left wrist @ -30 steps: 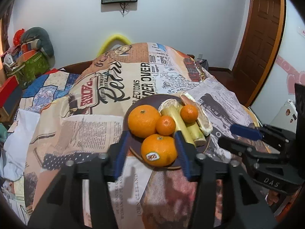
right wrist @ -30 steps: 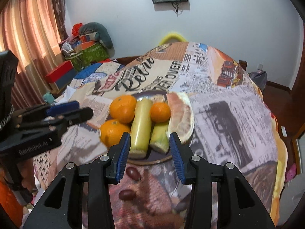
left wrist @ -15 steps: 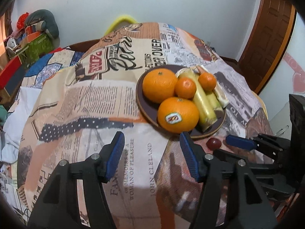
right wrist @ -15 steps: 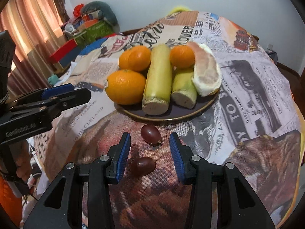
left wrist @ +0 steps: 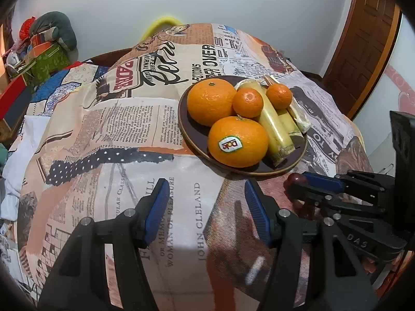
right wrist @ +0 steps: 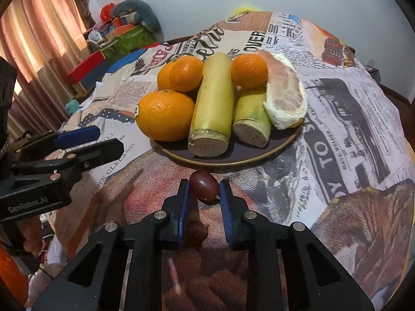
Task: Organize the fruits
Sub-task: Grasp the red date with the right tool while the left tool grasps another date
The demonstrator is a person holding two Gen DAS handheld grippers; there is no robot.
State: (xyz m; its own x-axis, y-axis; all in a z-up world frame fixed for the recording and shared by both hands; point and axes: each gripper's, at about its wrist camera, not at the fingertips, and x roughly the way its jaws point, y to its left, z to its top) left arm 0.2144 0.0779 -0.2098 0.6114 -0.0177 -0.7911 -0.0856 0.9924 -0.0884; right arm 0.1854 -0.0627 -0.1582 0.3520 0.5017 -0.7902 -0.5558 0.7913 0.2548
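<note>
A dark plate (right wrist: pixel 233 156) on the newspaper-print cloth holds oranges (right wrist: pixel 164 115), two pale green sugarcane pieces (right wrist: pixel 212 108) and a pomelo wedge (right wrist: pixel 285 98). My right gripper (right wrist: pixel 203 190) is shut on a dark red grape (right wrist: pixel 203 186) just in front of the plate's near rim. A second grape (right wrist: pixel 195 230) lies on the cloth under the fingers. The plate (left wrist: pixel 192 140) and the held grape (left wrist: pixel 295 180) also show in the left wrist view. My left gripper (left wrist: pixel 207 204) is open and empty, over the cloth left of the right gripper.
The cloth-covered table drops off at its right edge (right wrist: pixel 399 181). Boxes and bags (right wrist: pixel 122 36) sit at the back left by a curtain (right wrist: pixel 39 39). A wooden door (left wrist: pixel 363 39) stands at the back right.
My right gripper has moved forward and down and closed on the nearer grape. My left gripper has tilted slightly; the plate sits a bit farther and higher in its view.
</note>
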